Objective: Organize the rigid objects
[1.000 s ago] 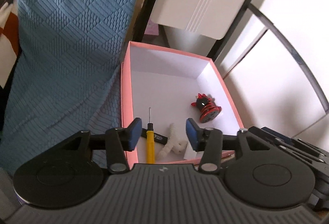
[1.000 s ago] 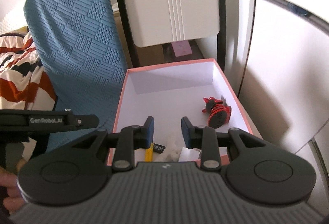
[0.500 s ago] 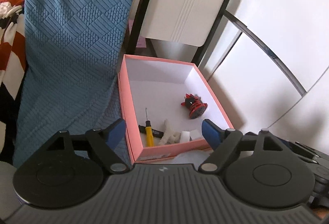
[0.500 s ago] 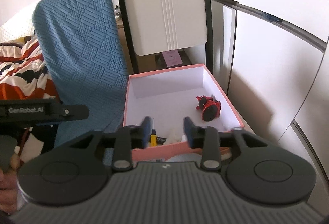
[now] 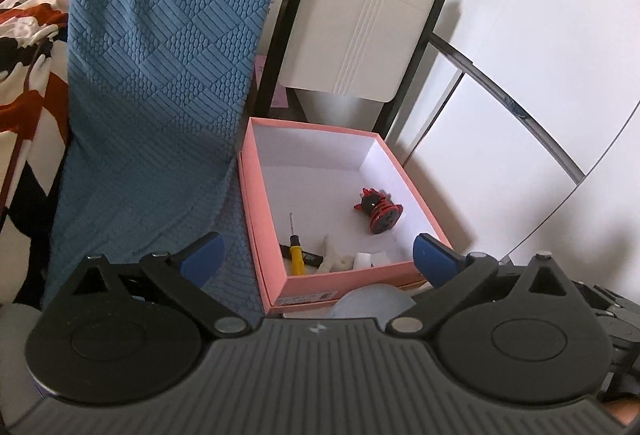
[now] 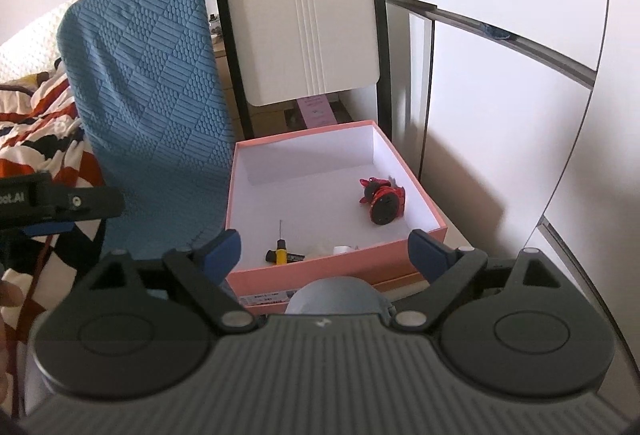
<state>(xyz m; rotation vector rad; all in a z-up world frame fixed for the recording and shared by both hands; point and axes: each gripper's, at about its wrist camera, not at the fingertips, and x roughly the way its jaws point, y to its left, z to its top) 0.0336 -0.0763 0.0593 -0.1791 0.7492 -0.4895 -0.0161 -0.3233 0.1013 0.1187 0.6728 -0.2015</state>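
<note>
Nearest you, both grippers hang short of the pink box (image 5: pixel 348 277), and neither holds anything. Your left gripper (image 5: pixel 318 255) has its jaws opening, spread wide with nothing between the pads; your right gripper (image 6: pixel 324 249) is opening too, likewise empty.

Just this side of the box's near wall, a pale rounded object (image 6: pixel 334 295) pokes up between the jaws of each gripper. It is too cut off by the gripper bodies to say what it is, though it looks like the only loose thing still outside the box, so it is probably your next pick. It lies dead ahead of and below both grippers, a touch closer to the centre line of the right one. Its long axis cannot be told.

Inside the box, against the near wall, the yellow-handled screwdriver (image 5: pixel 297 253) lies with its shaft pointing toward the box's far wall, beside some white pieces (image 5: pixel 352 259). Deeper in, near the box's right wall, sits the red and black toy (image 6: pixel 382 201).

Behind the box stand a white chair back (image 6: pixel 304 23) and a blue textured cover (image 5: pixel 160 75).
</note>
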